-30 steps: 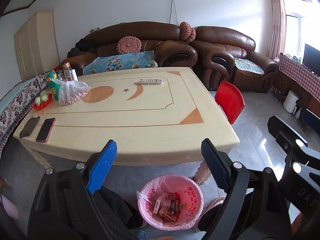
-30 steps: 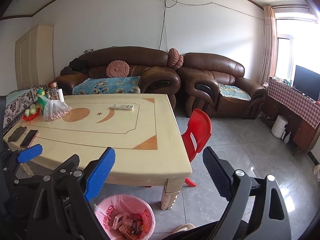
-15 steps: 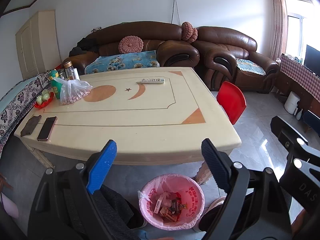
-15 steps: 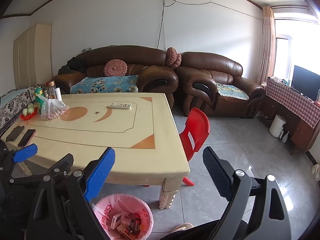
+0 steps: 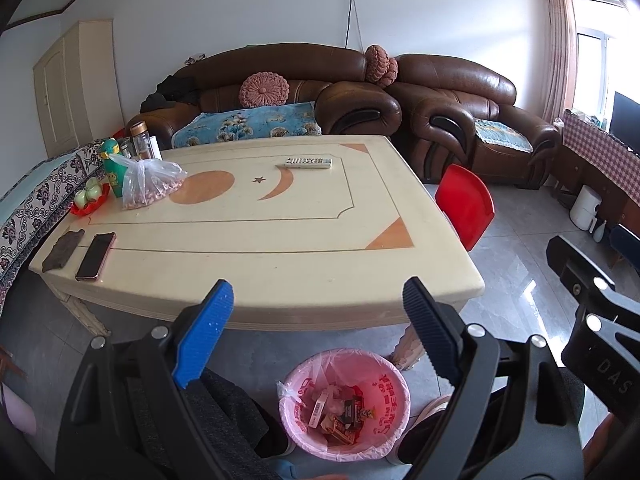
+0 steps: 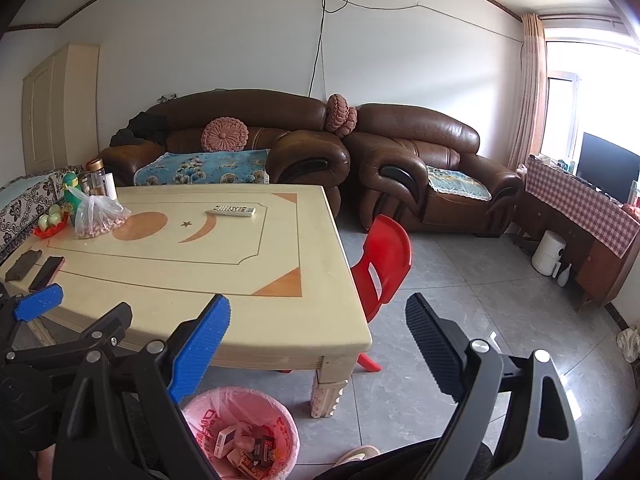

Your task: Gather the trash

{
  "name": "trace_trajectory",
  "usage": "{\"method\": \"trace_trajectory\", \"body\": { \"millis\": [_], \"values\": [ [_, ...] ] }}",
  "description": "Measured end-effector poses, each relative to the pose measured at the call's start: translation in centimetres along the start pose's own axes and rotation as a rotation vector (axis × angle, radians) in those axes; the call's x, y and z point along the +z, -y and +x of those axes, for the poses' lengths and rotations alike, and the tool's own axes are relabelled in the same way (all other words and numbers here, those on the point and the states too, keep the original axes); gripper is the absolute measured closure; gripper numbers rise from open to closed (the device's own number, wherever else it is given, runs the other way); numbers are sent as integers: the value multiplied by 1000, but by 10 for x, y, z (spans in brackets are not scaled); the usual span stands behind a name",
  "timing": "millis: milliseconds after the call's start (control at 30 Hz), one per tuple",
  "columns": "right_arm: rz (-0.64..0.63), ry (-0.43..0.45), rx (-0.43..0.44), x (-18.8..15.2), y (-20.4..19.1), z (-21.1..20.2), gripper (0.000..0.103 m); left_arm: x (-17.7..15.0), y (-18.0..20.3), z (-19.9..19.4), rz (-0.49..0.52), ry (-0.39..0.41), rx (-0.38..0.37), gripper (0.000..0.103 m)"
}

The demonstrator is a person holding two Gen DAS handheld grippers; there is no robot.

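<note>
Two grippers hang in front of us with nothing between their pads. Our left gripper (image 5: 316,332) is spread wide, blue pad on one side and black ribbed pad on the other, and our right gripper (image 6: 316,344) stands just as wide, also empty.

Below and just ahead of the left gripper sits the pink-lined trash bin (image 5: 346,402) on the grey tile floor (image 5: 516,280), near the table leg (image 5: 408,346). Small boxes and wrappers (image 5: 340,414) lie inside it. From the right gripper the same bin (image 6: 240,432) lies low and to its left.

Beyond both grippers runs the near edge of the cream table (image 5: 280,264), rounded at the corner. Farther along the top we see a phone (image 5: 96,256) and a dark cloth (image 5: 64,248) near the left edge, a plastic bag (image 5: 150,184) and a green bottle (image 5: 114,172) beyond them, and a remote (image 5: 308,162) toward the far edge.

A red chair (image 6: 384,268) stands beside the table's right edge. To the right of the right gripper open floor stretches toward the brown sofas (image 6: 420,168).
</note>
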State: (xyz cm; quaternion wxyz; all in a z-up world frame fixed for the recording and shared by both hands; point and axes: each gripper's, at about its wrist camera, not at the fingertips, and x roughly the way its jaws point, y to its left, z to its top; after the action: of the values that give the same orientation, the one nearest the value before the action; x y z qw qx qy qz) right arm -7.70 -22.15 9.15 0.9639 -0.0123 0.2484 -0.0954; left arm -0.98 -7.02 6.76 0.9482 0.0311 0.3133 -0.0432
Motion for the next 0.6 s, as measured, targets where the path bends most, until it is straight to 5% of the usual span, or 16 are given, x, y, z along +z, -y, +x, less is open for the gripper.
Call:
{"method": "trace_trajectory", "body": {
  "millis": [600],
  "values": [
    [-4, -5, -12, -3, 1, 4, 16, 0, -3, -1, -25, 17, 8, 14]
  ]
}}
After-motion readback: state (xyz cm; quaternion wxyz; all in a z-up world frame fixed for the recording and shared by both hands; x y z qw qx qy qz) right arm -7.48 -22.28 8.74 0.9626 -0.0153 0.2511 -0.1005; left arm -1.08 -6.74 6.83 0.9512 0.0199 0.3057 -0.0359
